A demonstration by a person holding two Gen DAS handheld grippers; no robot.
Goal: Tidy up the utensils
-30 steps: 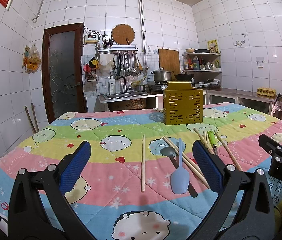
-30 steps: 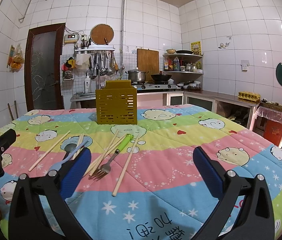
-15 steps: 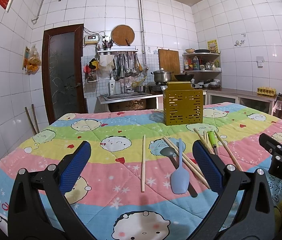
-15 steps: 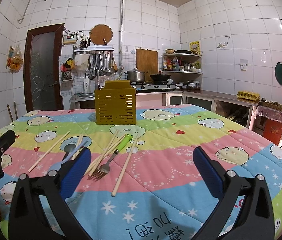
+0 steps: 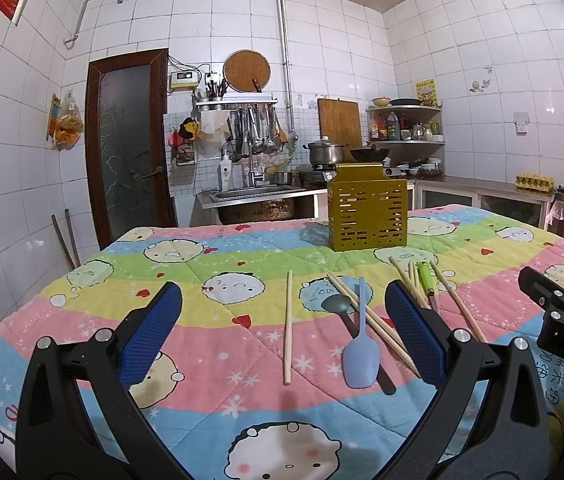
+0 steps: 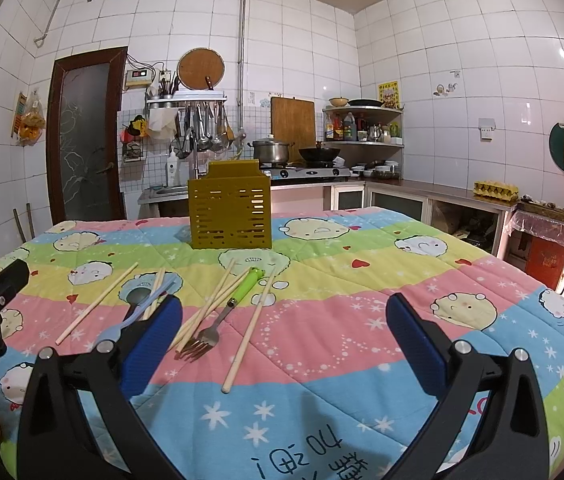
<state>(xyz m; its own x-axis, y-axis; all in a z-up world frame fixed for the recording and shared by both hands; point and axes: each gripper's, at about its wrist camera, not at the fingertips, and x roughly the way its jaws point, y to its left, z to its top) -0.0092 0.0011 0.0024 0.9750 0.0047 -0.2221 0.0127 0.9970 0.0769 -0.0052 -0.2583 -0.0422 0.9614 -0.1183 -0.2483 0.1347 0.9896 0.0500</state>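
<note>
Nothing has gone into the holder (image 5: 367, 210) yet, as far as I can tell from here: every utensil lies loose on the quilt (image 5: 210, 344), so the whole sorting job looks to be ahead. The holder stands upright toward the far edge of the table, a mustard-yellow box with rows of slots punched in its walls; whether anything sits inside I can't see.

Both tongs hang over the near edge with nothing in them. The left gripper (image 5: 282, 332) has its jaws spread wide, blue ribbed pads on black frames, and the right gripper (image 6: 284, 338) is spread just the same.

Between them and the holder, around the middle of the table, the utensils are scattered. A lone chopstick (image 5: 288, 326) of pale wood lies apart on the left side. Just beside it to the right, a light-blue spoon (image 5: 359, 350), smooth and plastic-looking, lies across a dark spoon (image 5: 336, 305) and a pair of chopsticks (image 5: 370, 322). Further right is a metal fork (image 6: 218, 320) with a bright green handle, tines toward the near edge, lying among more chopsticks, and one long chopstick (image 6: 248, 334) just beside it.

The quilt is soft, stitched, striped in pastel bands with cartoon faces. I'd guess thin sticks sink into it a little.
</note>
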